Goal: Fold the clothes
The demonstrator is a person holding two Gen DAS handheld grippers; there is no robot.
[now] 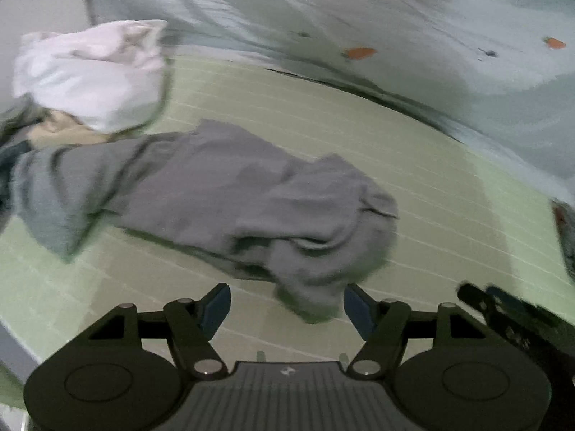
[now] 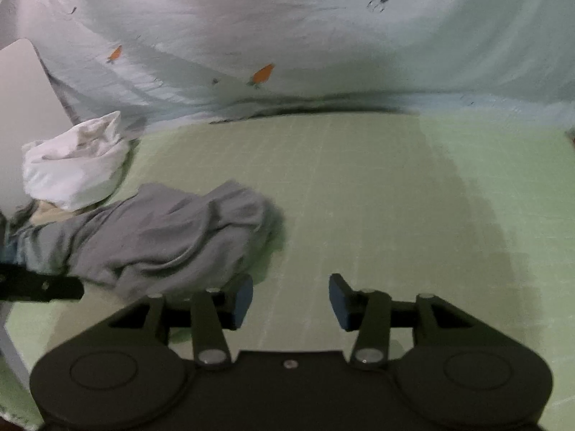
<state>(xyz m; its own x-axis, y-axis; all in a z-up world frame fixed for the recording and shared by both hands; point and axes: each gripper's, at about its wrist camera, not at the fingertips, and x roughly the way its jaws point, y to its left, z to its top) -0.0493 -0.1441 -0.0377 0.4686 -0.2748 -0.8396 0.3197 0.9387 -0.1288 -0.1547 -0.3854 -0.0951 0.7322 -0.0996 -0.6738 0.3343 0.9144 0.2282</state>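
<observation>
A crumpled grey garment (image 1: 222,194) lies on the green gridded mat (image 1: 413,165), stretched from far left toward the middle. My left gripper (image 1: 286,309) hovers at its near end with jaws wide apart; a grey fold hangs between the blue pads (image 1: 217,309), which do not press on it. In the right wrist view the same grey garment (image 2: 161,237) sits at the left. My right gripper (image 2: 291,300) is open over bare mat (image 2: 377,197), just right of the cloth. The right gripper (image 1: 510,314) also shows at the lower right of the left view.
A bunched white garment (image 1: 90,75) lies behind the grey one at the far left, with more clothes (image 1: 43,129) under it. A pale blue sheet (image 2: 287,36) with orange carrot prints drapes along the mat's far edge. A pale board (image 2: 25,107) stands at left.
</observation>
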